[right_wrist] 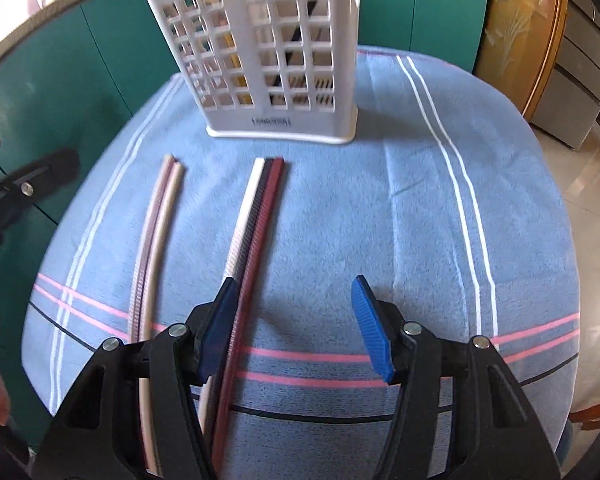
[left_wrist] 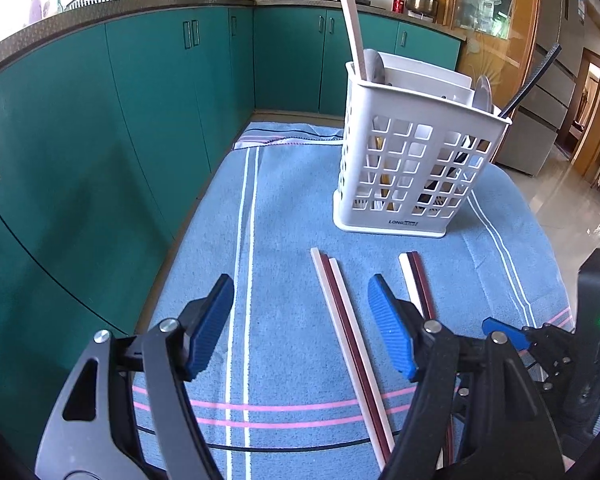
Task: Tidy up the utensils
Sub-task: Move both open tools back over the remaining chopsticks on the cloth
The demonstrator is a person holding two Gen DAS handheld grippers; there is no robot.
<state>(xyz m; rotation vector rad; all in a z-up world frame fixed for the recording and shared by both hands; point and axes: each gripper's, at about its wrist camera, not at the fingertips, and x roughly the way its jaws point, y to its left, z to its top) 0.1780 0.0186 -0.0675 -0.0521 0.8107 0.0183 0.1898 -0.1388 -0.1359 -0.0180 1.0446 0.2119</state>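
Tilting down over towel | left gripper fingers apart, empty | right gripper likewise

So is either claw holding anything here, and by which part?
Nothing is held. The left claw and right claw both stand open above the chopsticks on the towel.

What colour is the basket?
White basket, seen best in the left wrist view.

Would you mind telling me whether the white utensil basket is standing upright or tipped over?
Upright. The white utensil basket sits flat on its base on the blue towel, with a chopstick and spoons standing inside.
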